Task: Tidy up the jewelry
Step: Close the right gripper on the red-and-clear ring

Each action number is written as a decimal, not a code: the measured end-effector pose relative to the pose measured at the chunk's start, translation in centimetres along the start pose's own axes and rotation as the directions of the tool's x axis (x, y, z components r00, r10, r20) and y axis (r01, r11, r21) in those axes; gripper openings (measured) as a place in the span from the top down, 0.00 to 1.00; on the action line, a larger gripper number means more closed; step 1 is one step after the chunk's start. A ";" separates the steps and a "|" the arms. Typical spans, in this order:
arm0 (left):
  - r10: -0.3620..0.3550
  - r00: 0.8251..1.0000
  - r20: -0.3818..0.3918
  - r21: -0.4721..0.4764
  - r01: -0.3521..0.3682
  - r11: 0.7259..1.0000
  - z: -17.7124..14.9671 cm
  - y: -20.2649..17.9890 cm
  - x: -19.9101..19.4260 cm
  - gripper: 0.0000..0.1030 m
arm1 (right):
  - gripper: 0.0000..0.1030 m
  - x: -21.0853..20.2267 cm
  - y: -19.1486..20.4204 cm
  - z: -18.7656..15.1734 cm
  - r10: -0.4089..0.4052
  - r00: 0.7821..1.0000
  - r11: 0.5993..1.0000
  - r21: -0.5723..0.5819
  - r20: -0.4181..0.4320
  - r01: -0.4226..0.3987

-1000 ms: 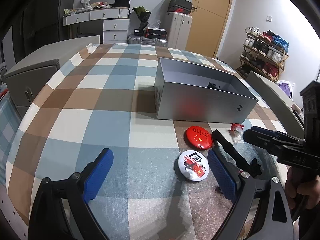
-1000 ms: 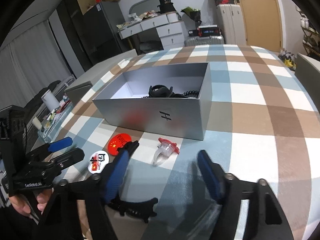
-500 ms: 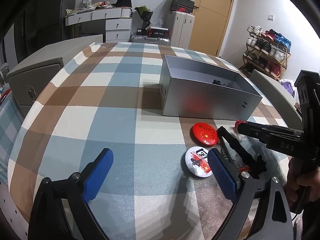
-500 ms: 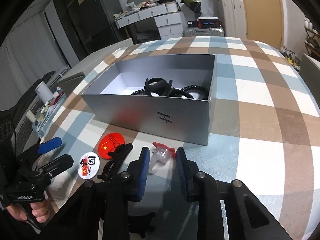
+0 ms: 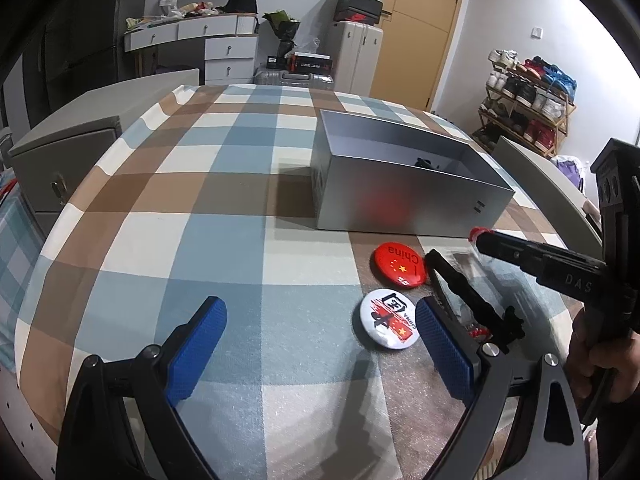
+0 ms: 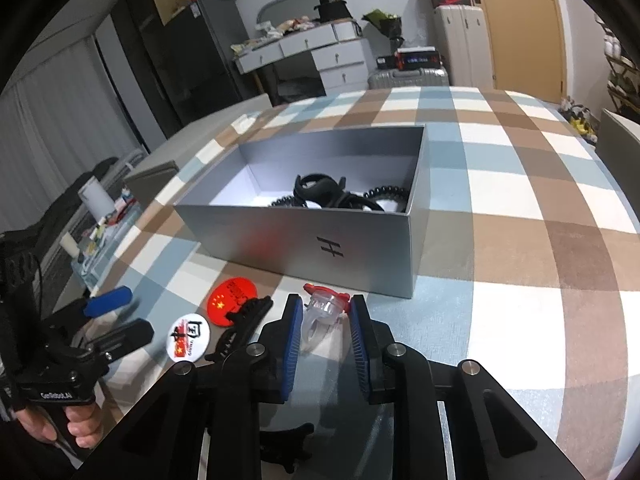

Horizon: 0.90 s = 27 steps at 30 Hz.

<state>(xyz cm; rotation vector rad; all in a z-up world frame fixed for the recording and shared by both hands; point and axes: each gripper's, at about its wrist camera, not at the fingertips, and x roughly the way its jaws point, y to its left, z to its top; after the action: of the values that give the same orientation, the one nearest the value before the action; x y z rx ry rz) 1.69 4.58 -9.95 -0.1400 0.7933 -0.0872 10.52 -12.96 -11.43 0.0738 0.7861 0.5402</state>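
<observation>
My right gripper (image 6: 325, 320) has just been closing, and its blue pads now pinch the clear plastic ring with the red top (image 6: 323, 309) between them, just in front of the silver box (image 6: 304, 236) on the checked tablecloth (image 6: 520, 240). The ring sits low over the cloth; whether it touches I cannot tell. The box is open-topped, marked with an H on its near wall, and holds a black hair claw (image 6: 318, 188) and a black coiled hair tie (image 6: 384, 192) towards its right end. To the left of the ring lie a red round badge (image 6: 234, 294), a white round badge (image 6: 190, 336) nearer the table edge, and a black hair clip (image 6: 240, 326) — the clip rests partly over the red badge's edge. My left gripper (image 5: 316, 344) hangs over bare cloth near the table's near edge with its jaws spread wide and nothing between them — the white badge lies just beside its right finger
</observation>
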 end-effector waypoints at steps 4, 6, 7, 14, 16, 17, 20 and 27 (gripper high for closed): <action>-0.017 0.999 -0.035 0.025 0.018 1.000 0.2 -0.5 0.4 0.10 | 0.78 -0.5 0.4 -0.1 0.008 1.000 1.000 -0.021 0.031 -0.007; -0.005 0.998 -0.060 0.049 0.008 0.999 0.3 -0.8 0.9 0.10 | 0.78 -0.7 0.5 -0.1 0.013 0.999 1.000 -0.026 0.043 -0.012; 0.002 0.997 -0.071 0.056 0.002 0.998 0.3 -0.9 1.1 0.10 | 0.78 -0.8 0.5 -0.1 0.015 0.999 1.000 -0.025 0.050 -0.014; -0.018 0.992 -0.124 0.083 0.028 0.996 0.5 -1.6 2.1 0.10 | 0.78 -1.6 -0.1 -0.2 0.057 0.994 0.998 -0.002 0.091 -0.057; -0.015 0.991 -0.130 0.110 0.029 0.993 0.7 -2.1 2.2 0.10 | 0.78 -1.9 -0.2 -0.2 0.072 0.991 0.997 -0.004 0.109 -0.072; -0.014 0.991 -0.133 0.120 0.030 0.992 0.7 -2.2 2.3 0.10 | 0.78 -2.0 -0.1 -0.3 0.081 0.990 0.997 -0.008 0.115 -0.080; -0.011 0.989 -0.146 0.161 0.035 0.986 0.9 -3.0 2.6 0.13 | 0.78 -2.5 0.1 -0.4 0.098 0.986 0.995 -0.026 0.137 -0.095; 0.006 0.986 -0.166 0.173 0.023 0.985 0.9 -3.3 2.9 0.28 | 0.78 -2.9 -0.4 -0.4 0.125 0.980 0.992 -0.009 0.158 -0.125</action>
<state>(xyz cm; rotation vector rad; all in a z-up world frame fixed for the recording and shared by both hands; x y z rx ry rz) 4.25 1.07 -10.86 0.0303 0.9470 -0.1774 8.79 -14.78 -9.93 0.1663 0.6297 0.6452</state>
